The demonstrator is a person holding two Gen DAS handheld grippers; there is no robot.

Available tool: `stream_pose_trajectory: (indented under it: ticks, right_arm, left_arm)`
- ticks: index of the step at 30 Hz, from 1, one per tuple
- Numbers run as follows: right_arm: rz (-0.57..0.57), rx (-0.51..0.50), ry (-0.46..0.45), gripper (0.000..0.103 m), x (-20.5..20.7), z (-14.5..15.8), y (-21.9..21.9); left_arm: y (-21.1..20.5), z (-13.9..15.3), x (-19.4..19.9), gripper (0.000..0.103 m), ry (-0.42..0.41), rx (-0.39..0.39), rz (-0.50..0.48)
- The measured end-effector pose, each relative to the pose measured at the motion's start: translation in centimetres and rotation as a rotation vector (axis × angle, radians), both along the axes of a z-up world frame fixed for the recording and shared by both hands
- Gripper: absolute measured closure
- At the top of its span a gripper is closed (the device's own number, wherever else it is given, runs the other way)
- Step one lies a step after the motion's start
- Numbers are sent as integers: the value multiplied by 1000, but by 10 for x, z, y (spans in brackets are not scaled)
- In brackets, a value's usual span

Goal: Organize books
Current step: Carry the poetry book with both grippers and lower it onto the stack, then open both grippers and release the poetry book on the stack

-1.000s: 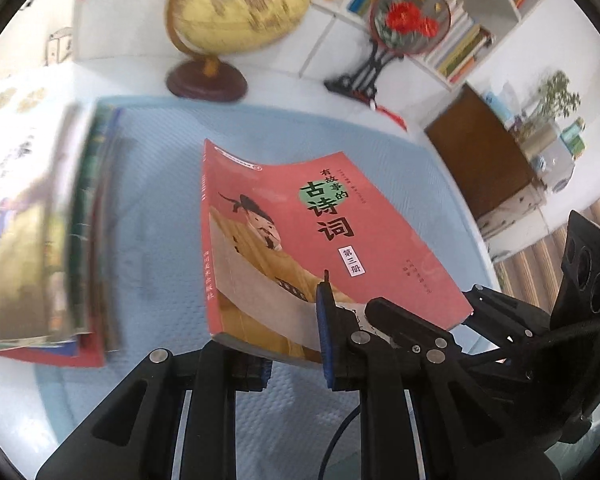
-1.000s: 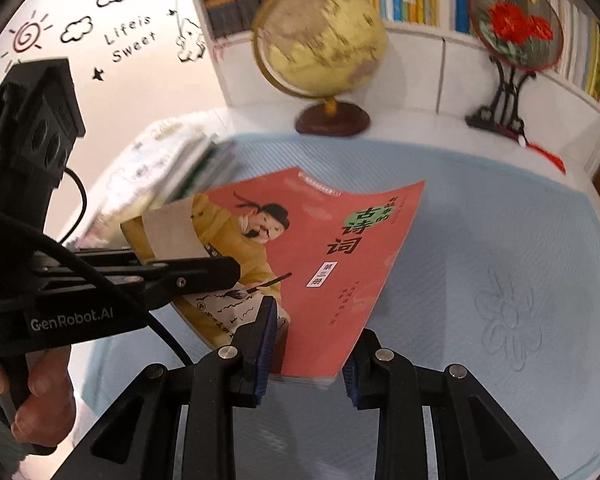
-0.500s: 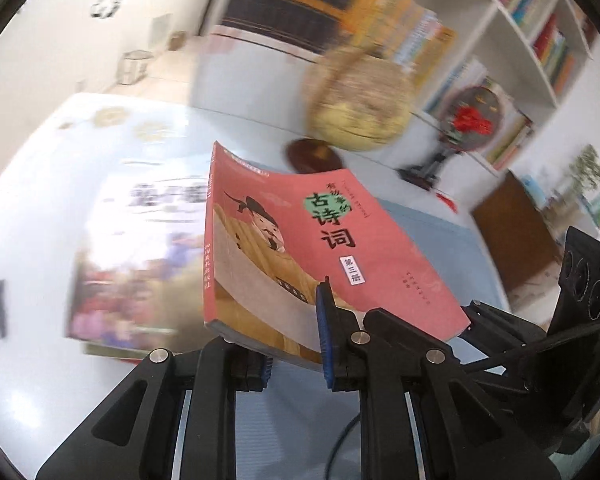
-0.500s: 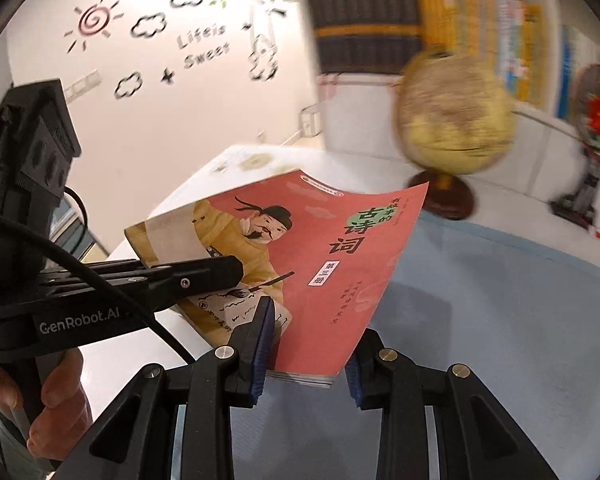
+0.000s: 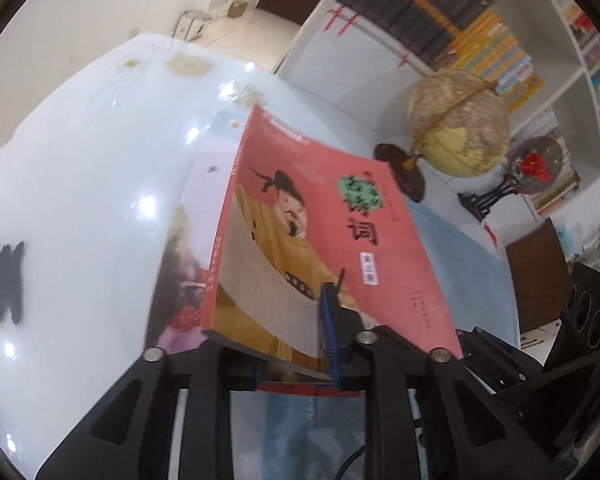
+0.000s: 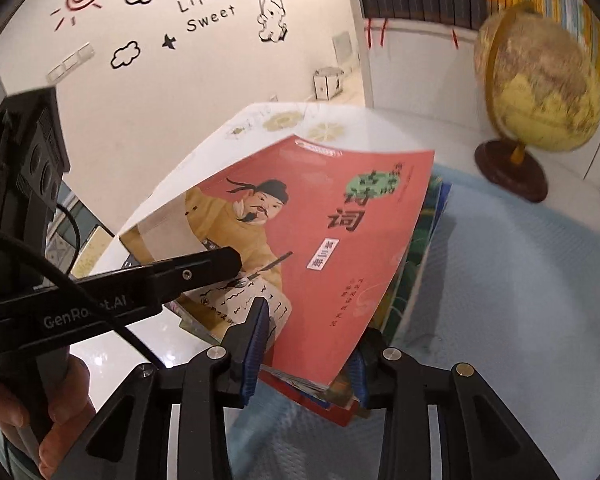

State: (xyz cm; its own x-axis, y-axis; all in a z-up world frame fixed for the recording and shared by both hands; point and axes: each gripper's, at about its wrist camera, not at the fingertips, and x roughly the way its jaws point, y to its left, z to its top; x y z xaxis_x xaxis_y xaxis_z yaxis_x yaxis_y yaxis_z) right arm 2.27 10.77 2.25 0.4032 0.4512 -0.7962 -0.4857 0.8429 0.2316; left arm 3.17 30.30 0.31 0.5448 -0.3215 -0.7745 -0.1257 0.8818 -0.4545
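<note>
A red poetry book (image 5: pixel 332 248) with a man in a yellow robe on its cover is held in the air by both grippers. My left gripper (image 5: pixel 296 356) is shut on its near edge. My right gripper (image 6: pixel 304 344) is shut on another edge of the same book (image 6: pixel 320 240). The left gripper's finger (image 6: pixel 180 272) shows across the cover in the right wrist view. A stack of books (image 6: pixel 420 248) lies right under the red book, mostly hidden by it; its blurred left edge shows in the left wrist view (image 5: pixel 180 280).
A globe (image 6: pixel 540 92) on a dark wooden base stands at the back of the white table (image 5: pixel 80 200). A light blue mat (image 6: pixel 520 280) covers the table's right part. A round red-flower ornament (image 5: pixel 536 168) and full bookshelves (image 5: pixel 480 20) stand behind.
Both grippers have carried the red book to the left, from above the blue mat to over the stack of books. The globe now lies to the right.
</note>
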Motion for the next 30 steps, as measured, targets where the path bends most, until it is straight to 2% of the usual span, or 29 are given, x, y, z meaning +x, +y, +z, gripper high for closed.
stream_pose_trajectory:
  ticks: [5, 7, 11, 13, 18, 25, 27, 30]
  right_arm:
    - [-23, 6, 84, 67, 5, -17, 0]
    - [-27, 9, 86, 67, 5, -20, -2]
    - [-10, -18, 78, 60, 1, -19, -2]
    - [-10, -28, 94, 54, -1, -20, -5]
    - [-16, 0, 132, 53, -11, -17, -29]
    - [-133, 21, 182, 52, -1, -22, -87]
    - [-175, 66, 204, 52, 8, -24, -104]
    - [-244, 73, 226, 52, 28, -29, -122]
  left_arm:
    - [6, -16, -4, 68, 81, 22, 4]
    - [8, -18, -9, 65, 85, 35, 10]
    - [13, -14, -15, 63, 105, 78, 12]
    - [18, -14, -20, 65, 123, 109, 14]
    - [26, -10, -31, 65, 155, 197, 30]
    - [31, 3, -47, 65, 181, 217, 88]
    - [33, 10, -39, 65, 177, 242, 71]
    - [46, 15, -13, 65, 162, 268, 48]
